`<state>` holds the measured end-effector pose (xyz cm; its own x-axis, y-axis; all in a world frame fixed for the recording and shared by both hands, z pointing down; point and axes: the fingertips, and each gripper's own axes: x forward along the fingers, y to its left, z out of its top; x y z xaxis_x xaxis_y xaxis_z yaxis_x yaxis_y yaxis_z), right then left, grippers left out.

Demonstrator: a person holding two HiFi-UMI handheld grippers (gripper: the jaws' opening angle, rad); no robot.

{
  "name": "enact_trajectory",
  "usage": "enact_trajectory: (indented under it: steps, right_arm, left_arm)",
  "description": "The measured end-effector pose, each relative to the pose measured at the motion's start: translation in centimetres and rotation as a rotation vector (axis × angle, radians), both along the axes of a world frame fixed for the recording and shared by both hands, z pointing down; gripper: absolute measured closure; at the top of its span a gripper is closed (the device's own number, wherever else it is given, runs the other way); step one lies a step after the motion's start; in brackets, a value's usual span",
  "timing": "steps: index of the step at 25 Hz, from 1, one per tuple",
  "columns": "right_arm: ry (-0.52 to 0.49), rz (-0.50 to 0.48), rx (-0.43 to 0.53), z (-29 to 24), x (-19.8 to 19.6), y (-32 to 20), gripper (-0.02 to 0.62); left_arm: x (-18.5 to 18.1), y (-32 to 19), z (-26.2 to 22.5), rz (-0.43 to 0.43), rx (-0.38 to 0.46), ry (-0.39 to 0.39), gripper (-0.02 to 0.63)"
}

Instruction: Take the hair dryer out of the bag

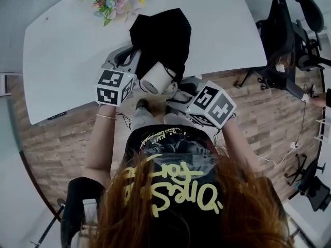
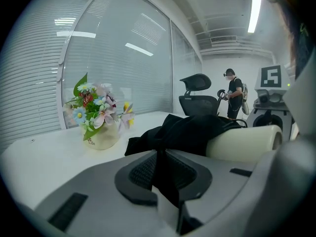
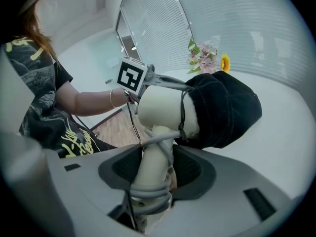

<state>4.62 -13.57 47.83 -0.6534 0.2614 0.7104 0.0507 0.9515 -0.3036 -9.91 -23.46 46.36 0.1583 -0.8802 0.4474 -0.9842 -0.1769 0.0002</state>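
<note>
Bench [image 1: 62, 50]: white, curved near edge. Flower vase [image 1: 111, 1] sits at its far side, left of the work.

Left hand-held gripper [image 1: 132, 56]: clenched on a fold of the black bag [image 1: 160, 35]. In the left gripper view the fabric is pinched between the 2 pads, which are nearly together.

The bag lies on the bench to the right of the vase, near it but not touching, with its mouth toward the person.

Hair dryer [image 1: 158, 79]: cream, half out of that mouth, at the near edge of the bench.
- 1 end of the barrel is outside the bag and the other end is inside the black fabric.
- A black drawstring [image 3: 185, 107] runs round the barrel at the bag's rim.
- The handle is fully outside the bag and points toward the person.

Right hand-held gripper [image 1: 178, 93]: grasping the dryer handle, 1 pad on each side, jaws partly apart around it. Grey cord [image 3: 148, 191] is wound round the handle in several loops, and some of those loops sit between the pads too.

The marker cubes of both grippers flank the dryer in the head view.

Far right: black office chairs [image 1: 295, 35] on the wood floor [image 1: 258, 102], well apart from the bag.

The left gripper view also shows a person [image 2: 234, 95] standing in the background.
</note>
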Motion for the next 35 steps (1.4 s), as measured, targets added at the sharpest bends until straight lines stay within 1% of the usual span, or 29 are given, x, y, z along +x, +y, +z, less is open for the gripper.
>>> enact_trajectory:
  steps: [10, 15, 21, 28, 35]
  right_arm:
    - [-0.067, -0.046, -0.022, -2.2, 1.0, 0.8, 0.396]
    - [-0.092, -0.068, -0.036, -3.3, 1.3, 1.0, 0.396]
    - [-0.146, -0.089, -0.046, -5.6, 1.6, 1.0, 0.396]
    - [-0.192, -0.044, -0.035, -7.9, 1.8, -0.5, 0.396]
    - [-0.206, 0.041, -0.038, -8.8, 1.2, -2.9, 0.396]
  left_arm:
    - [0.8, -0.2, 0.2, -0.005, -0.004, -0.013, 0.568]
    - [1.1, -0.4, 0.6, -0.012, -0.008, -0.003, 0.568]
    - [1.5, -0.6, 1.0, -0.011, -0.024, -0.017, 0.574]
    - [2.1, -0.5, 1.2, -0.004, -0.039, -0.035, 0.575]
    - [3.2, -0.1, 1.4, 0.050, -0.042, -0.049, 0.575]
